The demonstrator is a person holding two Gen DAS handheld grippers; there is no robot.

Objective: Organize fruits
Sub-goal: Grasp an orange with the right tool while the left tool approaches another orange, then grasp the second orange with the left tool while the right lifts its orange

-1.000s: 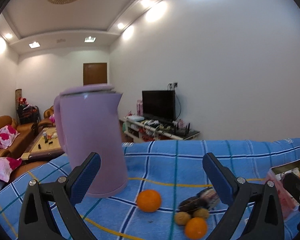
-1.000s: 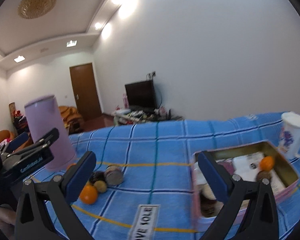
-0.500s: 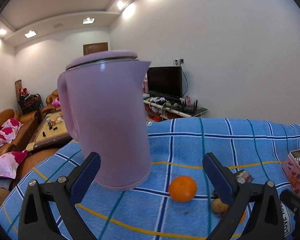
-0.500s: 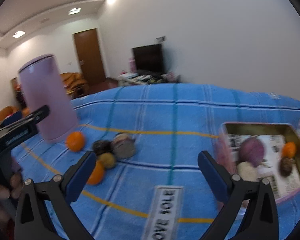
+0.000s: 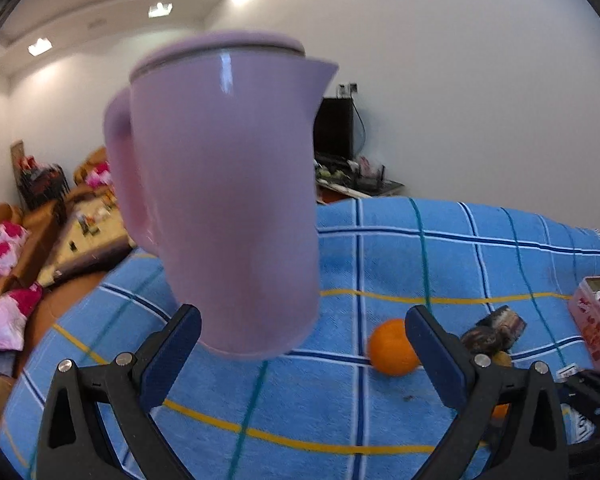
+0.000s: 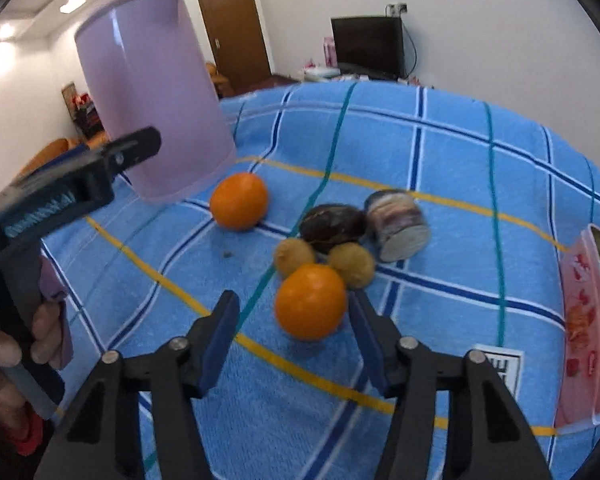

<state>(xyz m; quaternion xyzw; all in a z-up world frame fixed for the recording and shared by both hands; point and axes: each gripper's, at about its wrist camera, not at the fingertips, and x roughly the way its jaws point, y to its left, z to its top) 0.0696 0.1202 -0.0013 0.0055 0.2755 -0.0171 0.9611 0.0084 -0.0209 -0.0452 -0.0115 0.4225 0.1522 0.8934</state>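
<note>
Closing around the nearest round orange fruit (image 6: 310, 301), the right gripper (image 6: 293, 324) pointed down at the surface covered with a blue checked cloth (image 6: 440, 184). The fruit sat between its blue pads, but a gap was visible on the left side, so the jaws did not clench it yet. Just behind this orange lay two small brownish round fruits (image 6: 293, 256), a dark purple oval fruit (image 6: 332, 222) and a short metal can lying on its side (image 6: 398, 224), all close together. A second round orange fruit (image 6: 239, 200) rested apart, to the left, near the base of a tall lilac plastic jug (image 6: 147, 92).

The left gripper (image 5: 302, 346) was held by a hand (image 6: 23, 344) at the left edge of the right view. Its jaws stood wide and released, with nothing between the pads; the jug rose just behind them. At the right edge of the cloth stood a pink open tin box (image 6: 584, 320), well apart from the pile of fruit.
</note>
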